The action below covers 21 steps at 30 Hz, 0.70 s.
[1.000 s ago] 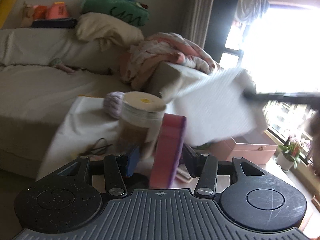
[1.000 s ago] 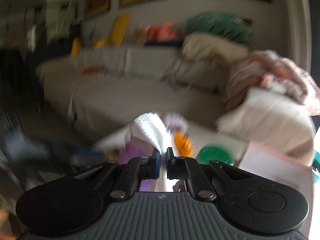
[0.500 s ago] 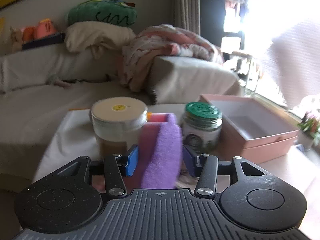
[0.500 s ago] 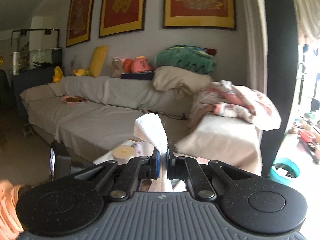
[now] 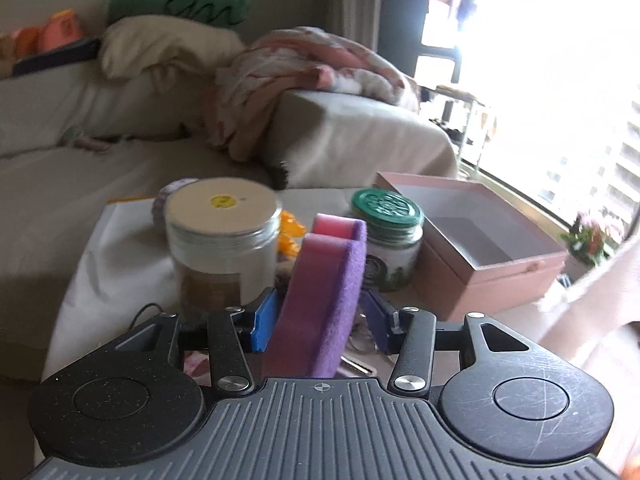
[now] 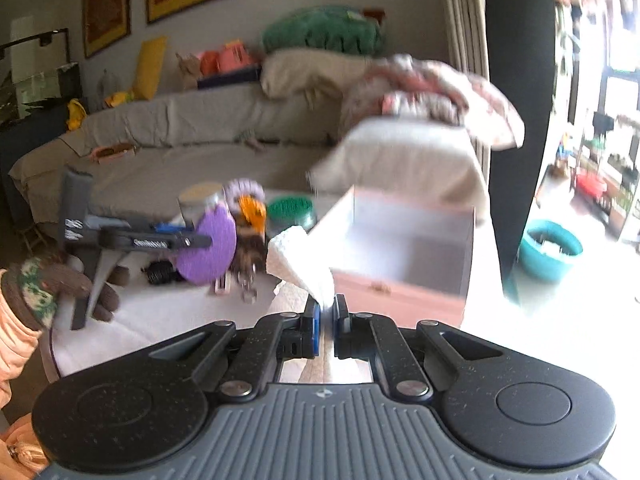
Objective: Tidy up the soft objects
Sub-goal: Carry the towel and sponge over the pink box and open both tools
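My left gripper is shut on a pink and purple sponge, held upright above the table. It also shows in the right wrist view, with the sponge seen as a purple disc. My right gripper is shut on a white cloth, held just in front of the open pink box. The cloth shows blurred at the right edge of the left wrist view. The pink box stands open at the table's right.
A clear jar with a white lid and a green-lidded jar stand on the white table. An orange item and black clips lie there. A covered sofa with pillows lies behind.
My right gripper has come down with the white cloth toward the pink box. My left gripper has shifted slightly, still holding the sponge.
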Tool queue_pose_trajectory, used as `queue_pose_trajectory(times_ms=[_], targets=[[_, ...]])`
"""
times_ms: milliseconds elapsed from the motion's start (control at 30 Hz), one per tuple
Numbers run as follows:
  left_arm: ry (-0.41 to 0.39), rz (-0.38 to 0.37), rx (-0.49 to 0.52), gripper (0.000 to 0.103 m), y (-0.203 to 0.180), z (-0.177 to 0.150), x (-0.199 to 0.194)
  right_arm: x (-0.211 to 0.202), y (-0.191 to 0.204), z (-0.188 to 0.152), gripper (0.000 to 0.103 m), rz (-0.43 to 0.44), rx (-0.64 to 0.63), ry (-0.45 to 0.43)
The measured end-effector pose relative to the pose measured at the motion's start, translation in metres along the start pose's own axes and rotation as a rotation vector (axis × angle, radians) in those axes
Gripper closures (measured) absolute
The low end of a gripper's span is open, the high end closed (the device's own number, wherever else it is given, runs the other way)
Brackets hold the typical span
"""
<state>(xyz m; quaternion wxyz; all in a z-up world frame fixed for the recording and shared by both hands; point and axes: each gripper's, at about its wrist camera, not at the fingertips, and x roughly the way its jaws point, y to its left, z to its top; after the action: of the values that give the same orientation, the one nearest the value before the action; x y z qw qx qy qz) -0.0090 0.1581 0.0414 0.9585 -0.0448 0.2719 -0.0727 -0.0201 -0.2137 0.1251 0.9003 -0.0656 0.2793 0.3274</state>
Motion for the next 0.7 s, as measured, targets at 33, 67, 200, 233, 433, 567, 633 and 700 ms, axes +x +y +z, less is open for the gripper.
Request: queue_pose_trajectory(times_ms=[33,67,200,233,433,567,633,700], targets=[[0.005,0.011,0.023,0.051,-0.003,0.0,0.0,0.004,-0.001,-0.002,0.097,0.0,0.01,0.012],[0.013,0.021,0.045,0.051,-0.007,-0.001,0.001,0.007,-0.002,-0.004,0.097,-0.001,0.019,0.021],[0.025,-0.03,0.099,0.051,-0.014,0.0,-0.001,0.01,-0.003,-0.005,0.097,-0.002,0.029,0.04],[0.021,-0.054,0.113,0.051,-0.015,-0.001,-0.004,0.009,-0.003,-0.006,0.097,-0.004,0.025,0.04],[-0.019,0.052,0.255,0.049,-0.028,-0.013,-0.011,0.01,0.002,-0.008,0.097,-0.012,0.006,0.049],[0.058,0.085,0.055,0.05,-0.004,-0.007,0.012,0.021,0.005,-0.012,0.097,-0.001,0.011,0.076],[0.053,0.081,0.006,0.048,0.003,-0.005,0.02,0.026,0.006,-0.014,0.097,0.004,0.011,0.088],[0.047,0.085,-0.015,0.048,0.003,-0.004,0.022,0.029,0.007,-0.016,0.097,0.007,0.007,0.095]])
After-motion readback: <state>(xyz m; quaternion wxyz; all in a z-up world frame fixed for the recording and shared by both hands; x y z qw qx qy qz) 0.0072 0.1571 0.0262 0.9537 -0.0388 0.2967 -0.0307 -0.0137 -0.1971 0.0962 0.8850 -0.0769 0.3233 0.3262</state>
